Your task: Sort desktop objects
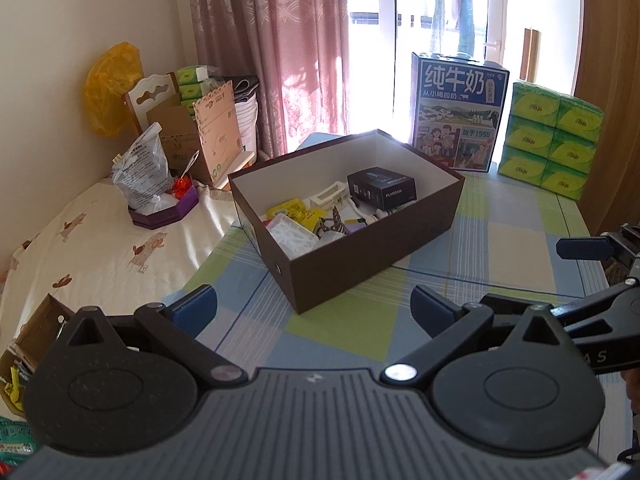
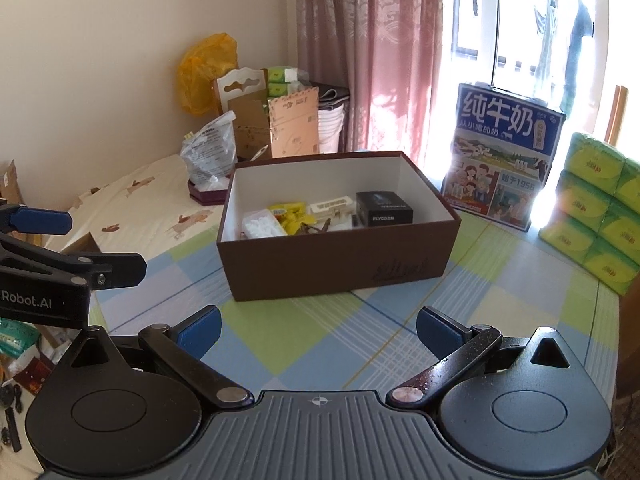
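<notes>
Left wrist view: cream cartoon-print cloth (image 1: 100, 248) at left of frame, purple hexagonal tray (image 1: 166, 212) on it holding a crinkled clear plastic bag (image 1: 142, 172). Left gripper (image 1: 314, 308) low in the frame centre, level, pointing at the box, blue-padded fingers wide apart, nothing between them, above the blue-green checked tablecloth (image 1: 340, 320). Open brown cardboard box (image 1: 360, 256) at frame centre, well ahead of the fingers; inside it a white plastic tray (image 1: 290, 236), yellow packets (image 1: 294, 210), a black FLYCO carton (image 1: 382, 188). Blue milk carton case (image 1: 458, 112) upper right, stacked green tissue packs (image 1: 554, 140) beside it.

Right wrist view: left gripper's side at left edge. Right gripper (image 2: 318, 328) low centre, level, facing the same box (image 2: 340, 264), fingers spread wide, empty, hovering over the tablecloth, well short of the box. Milk case and tissue packs at right of frame.
</notes>
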